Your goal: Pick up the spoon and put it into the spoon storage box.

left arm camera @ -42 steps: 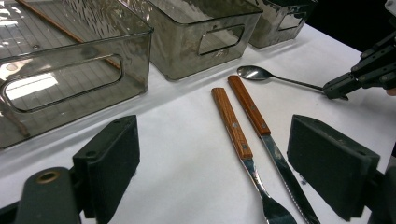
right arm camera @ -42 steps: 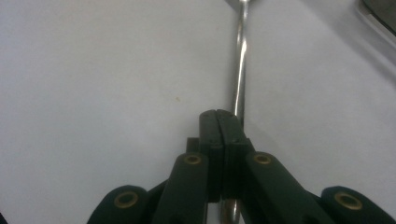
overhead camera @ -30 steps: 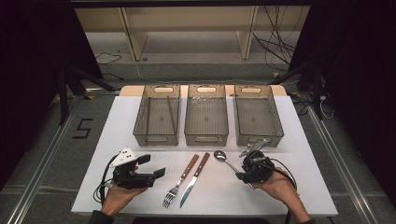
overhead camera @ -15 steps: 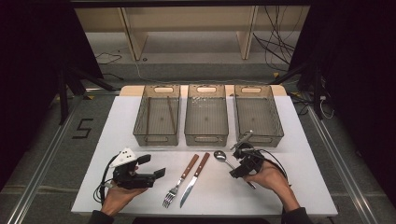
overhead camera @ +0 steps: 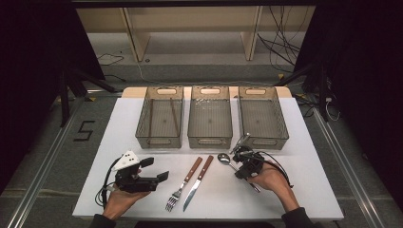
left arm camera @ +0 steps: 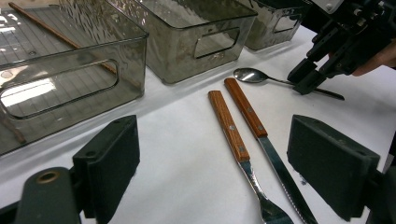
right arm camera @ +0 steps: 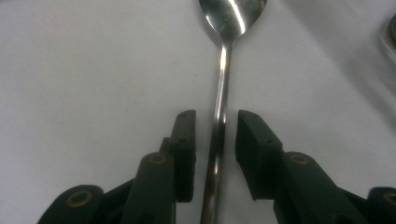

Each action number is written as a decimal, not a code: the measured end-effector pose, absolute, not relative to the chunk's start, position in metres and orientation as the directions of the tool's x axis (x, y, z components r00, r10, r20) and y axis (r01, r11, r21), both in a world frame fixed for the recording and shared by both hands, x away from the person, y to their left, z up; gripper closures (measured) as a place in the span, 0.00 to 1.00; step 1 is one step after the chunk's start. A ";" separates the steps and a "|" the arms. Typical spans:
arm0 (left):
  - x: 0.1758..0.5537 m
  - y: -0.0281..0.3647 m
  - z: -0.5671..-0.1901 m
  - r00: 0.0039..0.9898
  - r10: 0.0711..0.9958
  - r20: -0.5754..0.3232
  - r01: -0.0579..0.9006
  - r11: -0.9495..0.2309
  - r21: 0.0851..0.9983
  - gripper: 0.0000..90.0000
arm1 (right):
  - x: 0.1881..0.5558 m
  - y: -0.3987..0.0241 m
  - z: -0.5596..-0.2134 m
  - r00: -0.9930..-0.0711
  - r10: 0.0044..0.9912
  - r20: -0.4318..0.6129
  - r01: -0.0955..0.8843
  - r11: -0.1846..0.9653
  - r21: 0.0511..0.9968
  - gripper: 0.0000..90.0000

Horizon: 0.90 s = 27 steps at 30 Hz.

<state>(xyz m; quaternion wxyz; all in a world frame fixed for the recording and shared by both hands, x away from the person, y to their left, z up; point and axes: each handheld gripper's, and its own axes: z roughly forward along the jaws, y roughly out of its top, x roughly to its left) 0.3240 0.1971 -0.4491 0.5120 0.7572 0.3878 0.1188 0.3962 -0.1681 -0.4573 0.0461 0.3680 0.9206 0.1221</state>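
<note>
Polished steel spoon [right arm camera: 219, 116], slim-handled with an oval bowl, lies flat on the matte white bench [overhead camera: 304, 185] before the right-hand smoky plastic bin [overhead camera: 262, 118]. Right gripper [right arm camera: 215, 140]: black blocky fingers have just been closing, straddling the handle with a sliver of gap each side. Left gripper [left arm camera: 215, 172]: fingers released wide, resting near the wood-handled fork [left arm camera: 238, 154] and knife [left arm camera: 261, 140].

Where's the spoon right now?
In the high view, the spoon lies on the white table right of the knife, before the middle bin; the right gripper straddles its handle.

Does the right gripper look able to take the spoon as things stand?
Probably yes: the right gripper has just been closing, its jaws straddle the spoon handle with small gaps either side, and nothing lies between.
</note>
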 end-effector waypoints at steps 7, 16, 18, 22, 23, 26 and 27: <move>0.324 0.197 -0.450 0.672 0.709 -0.214 0.467 -0.182 0.865 0.19 | 0.398 -0.164 -0.457 -0.730 0.683 -0.016 0.662 0.713 0.231 0.82; 0.324 0.196 -0.450 0.674 0.707 -0.212 0.466 -0.185 0.865 0.19 | 0.403 -0.160 -0.456 -0.710 0.704 -0.004 0.690 0.697 0.193 0.89; 0.324 0.196 -0.450 0.674 0.707 -0.212 0.466 -0.185 0.865 0.19 | 0.404 -0.161 -0.456 -0.707 0.707 0.001 0.695 0.694 0.187 0.91; 0.324 0.196 -0.450 0.675 0.706 -0.212 0.466 -0.185 0.865 0.19 | 0.407 -0.162 -0.457 -0.700 0.714 0.008 0.702 0.687 0.189 0.94; 0.324 0.196 -0.450 0.675 0.707 -0.212 0.466 -0.186 0.865 0.19 | 0.407 -0.162 -0.456 -0.696 0.718 0.010 0.707 0.683 0.186 0.94; 0.324 0.196 -0.450 0.676 0.706 -0.212 0.465 -0.185 0.866 0.19 | 0.407 -0.162 -0.456 -0.685 0.729 0.022 0.719 0.670 0.182 0.94; 0.324 0.196 -0.450 0.676 0.706 -0.212 0.465 -0.186 0.865 0.19 | 0.407 -0.162 -0.456 -0.686 0.727 0.021 0.717 0.672 0.185 0.94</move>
